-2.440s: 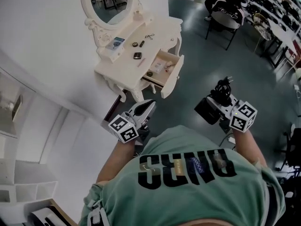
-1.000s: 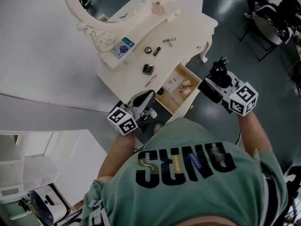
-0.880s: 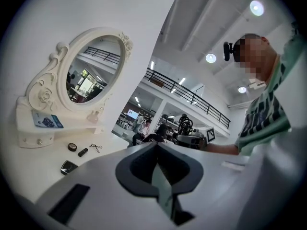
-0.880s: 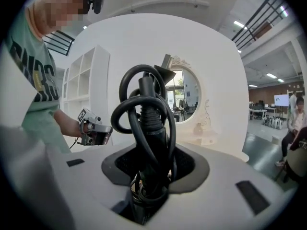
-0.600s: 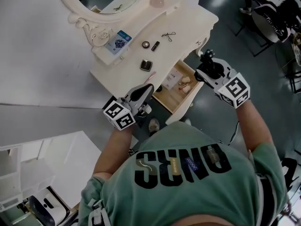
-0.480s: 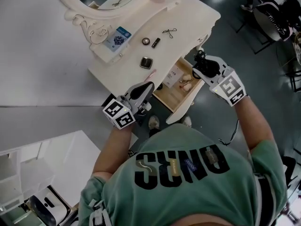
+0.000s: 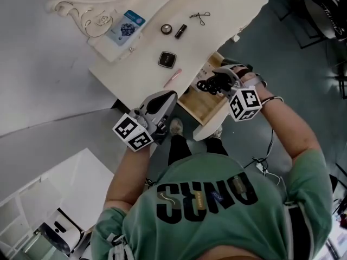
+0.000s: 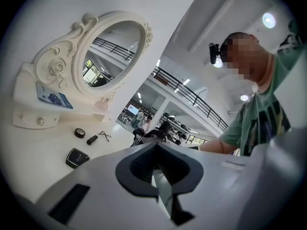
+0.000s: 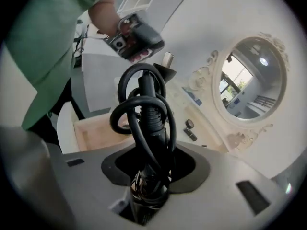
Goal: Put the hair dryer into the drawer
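Cream-painted dressing table, its wooden drawer (image 7: 199,104) already pulled open: the black hair dryer (image 7: 211,84), its cord looped about the handle, is held over the drawer's open interior, clamped by the handle in the right tongs (image 7: 221,81). It does not appear to have been set down inside yet. Lowering and release are judged to be what is left of the task; whether the drawer must then be pushed shut cannot be told. The left tongs (image 7: 170,95) are carried closed and empty just beside the tabletop (image 7: 135,75), near the drawer.
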Motion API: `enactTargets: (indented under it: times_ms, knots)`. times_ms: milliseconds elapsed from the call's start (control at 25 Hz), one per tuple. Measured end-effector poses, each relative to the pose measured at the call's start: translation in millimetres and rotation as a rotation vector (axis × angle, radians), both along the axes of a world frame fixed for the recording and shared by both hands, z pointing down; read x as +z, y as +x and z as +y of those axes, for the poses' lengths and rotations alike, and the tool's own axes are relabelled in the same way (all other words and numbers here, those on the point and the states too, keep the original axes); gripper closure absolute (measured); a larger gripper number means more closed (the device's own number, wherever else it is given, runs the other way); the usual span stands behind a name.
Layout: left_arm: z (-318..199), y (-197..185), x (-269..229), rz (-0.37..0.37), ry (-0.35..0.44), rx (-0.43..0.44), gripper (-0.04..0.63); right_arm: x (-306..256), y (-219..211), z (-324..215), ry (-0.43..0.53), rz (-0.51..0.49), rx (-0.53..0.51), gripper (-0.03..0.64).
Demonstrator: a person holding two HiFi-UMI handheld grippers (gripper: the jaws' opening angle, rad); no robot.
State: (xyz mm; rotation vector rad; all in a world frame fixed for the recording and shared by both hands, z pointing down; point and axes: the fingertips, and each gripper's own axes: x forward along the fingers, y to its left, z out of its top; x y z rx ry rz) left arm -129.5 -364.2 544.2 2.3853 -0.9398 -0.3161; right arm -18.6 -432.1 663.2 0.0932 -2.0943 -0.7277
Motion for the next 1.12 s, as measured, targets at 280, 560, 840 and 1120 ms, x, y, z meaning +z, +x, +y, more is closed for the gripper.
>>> enactTargets:
  times_ms: [280, 560, 840, 1120]
  knots:
    - [0, -5, 37, 0.037, -0.016, -0.001, 0.586, 107, -5, 15, 0.147, 0.259, -0.25, 0.476]
    - [2, -7, 53, 0.068, -0.025, 0.005, 0.584, 169, -21, 24, 0.282, 0.38, -0.385, 0.476]
    - [3, -10, 60, 0.078, -0.029, 0.008, 0.586, 192, -56, 30, 0.266, 0.255, -0.23, 0.476]
    - [5, -10, 70, 0.078, -0.044, 0.012, 0.586, 228, -58, 36, 0.252, 0.267, -0.178, 0.474]
